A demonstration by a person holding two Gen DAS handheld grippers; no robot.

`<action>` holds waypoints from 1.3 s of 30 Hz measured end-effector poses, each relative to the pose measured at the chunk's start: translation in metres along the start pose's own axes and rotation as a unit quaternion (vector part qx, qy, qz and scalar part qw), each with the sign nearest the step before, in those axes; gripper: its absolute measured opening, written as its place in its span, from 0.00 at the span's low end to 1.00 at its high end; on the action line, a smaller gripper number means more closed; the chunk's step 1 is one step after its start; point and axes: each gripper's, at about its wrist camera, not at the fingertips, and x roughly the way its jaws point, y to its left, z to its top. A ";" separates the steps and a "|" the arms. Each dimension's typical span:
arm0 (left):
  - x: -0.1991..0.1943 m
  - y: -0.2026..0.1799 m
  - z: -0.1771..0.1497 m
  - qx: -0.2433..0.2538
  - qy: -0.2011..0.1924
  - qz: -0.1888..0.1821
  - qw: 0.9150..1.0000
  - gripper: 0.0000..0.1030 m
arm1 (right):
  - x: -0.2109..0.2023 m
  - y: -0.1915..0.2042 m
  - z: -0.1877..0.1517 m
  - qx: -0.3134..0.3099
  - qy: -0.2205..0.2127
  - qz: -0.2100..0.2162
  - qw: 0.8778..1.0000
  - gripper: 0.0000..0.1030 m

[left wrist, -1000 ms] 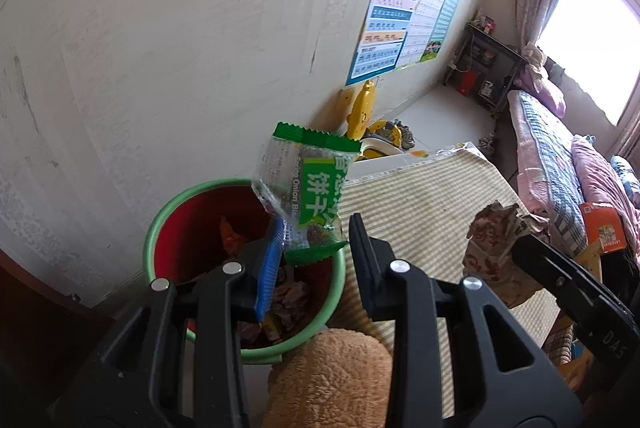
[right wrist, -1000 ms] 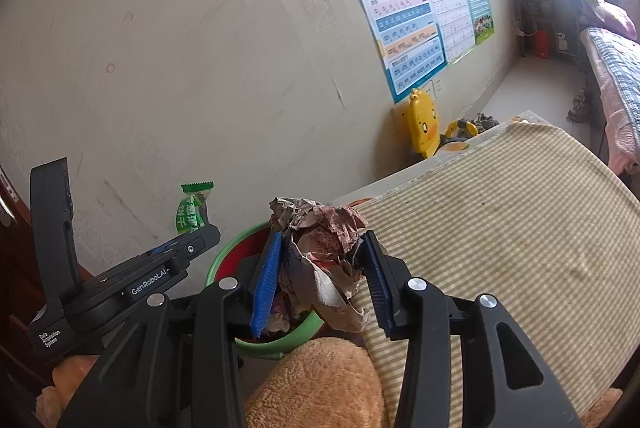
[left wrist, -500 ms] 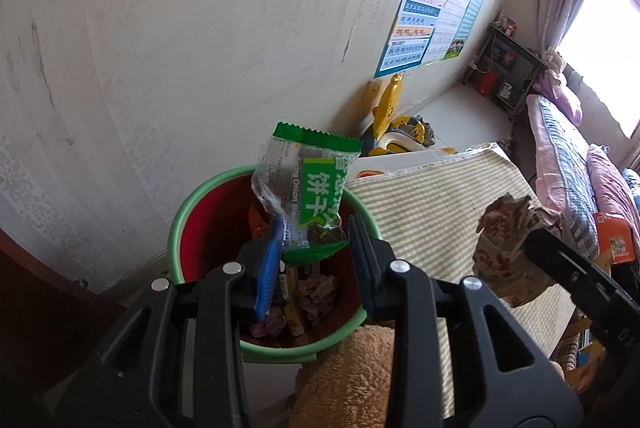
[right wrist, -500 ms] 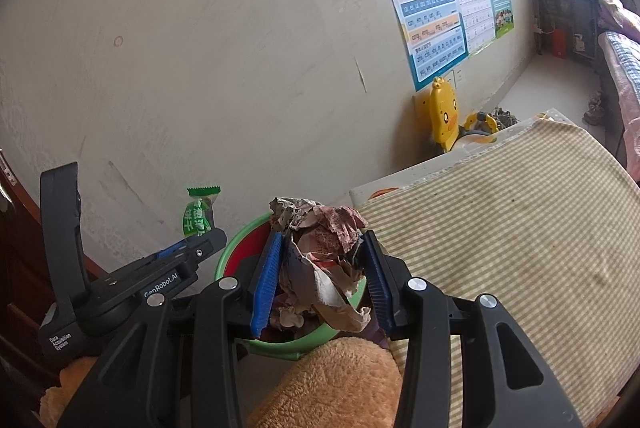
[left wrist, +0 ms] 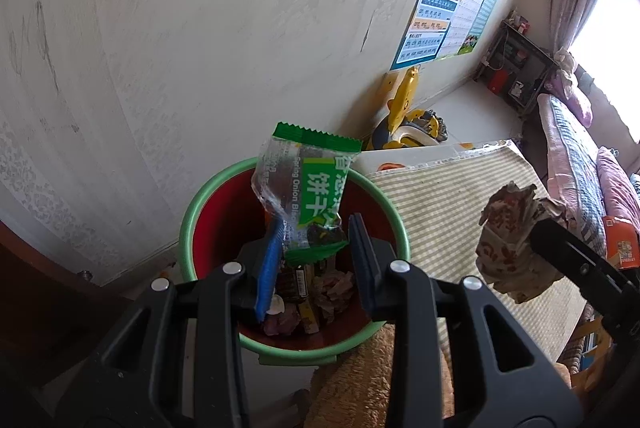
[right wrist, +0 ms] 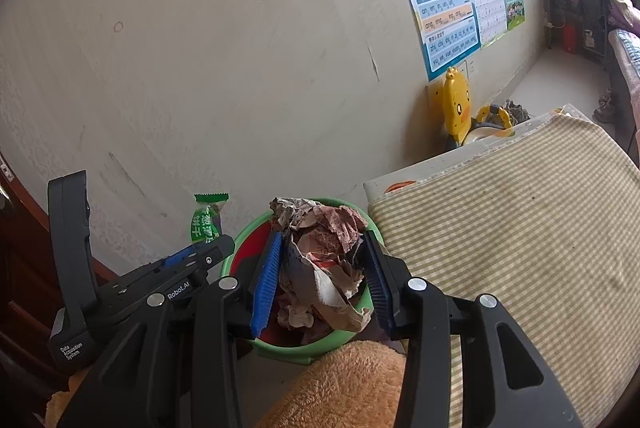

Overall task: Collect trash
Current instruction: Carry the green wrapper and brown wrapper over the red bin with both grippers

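Green wrapper (left wrist: 306, 195) standing upright, long axis vertical, above bin (left wrist: 192, 224) | left gripper (left wrist: 314, 256) pinching its bottom edge | right gripper (right wrist: 322, 274) clamping crumpled paper (right wrist: 320, 260).

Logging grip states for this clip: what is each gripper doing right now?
Left gripper: shut on the green biscuit wrapper, above the bin.
Right gripper: shut on the crumpled paper wad.

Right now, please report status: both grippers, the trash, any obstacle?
Left gripper shut on green wrapper, over bin. Right gripper shut on crumpled paper, near bin rim. Nothing blocks the bin mouth.
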 end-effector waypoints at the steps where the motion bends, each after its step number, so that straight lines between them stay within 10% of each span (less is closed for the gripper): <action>1: 0.002 0.000 0.002 0.000 0.001 0.001 1.000 0.30 | 0.002 0.001 0.000 -0.001 0.002 0.000 1.000 0.39; 39: 0.050 0.009 -0.004 -0.006 0.051 0.028 0.998 0.31 | 0.050 -0.003 0.004 0.012 0.038 0.013 0.999 0.39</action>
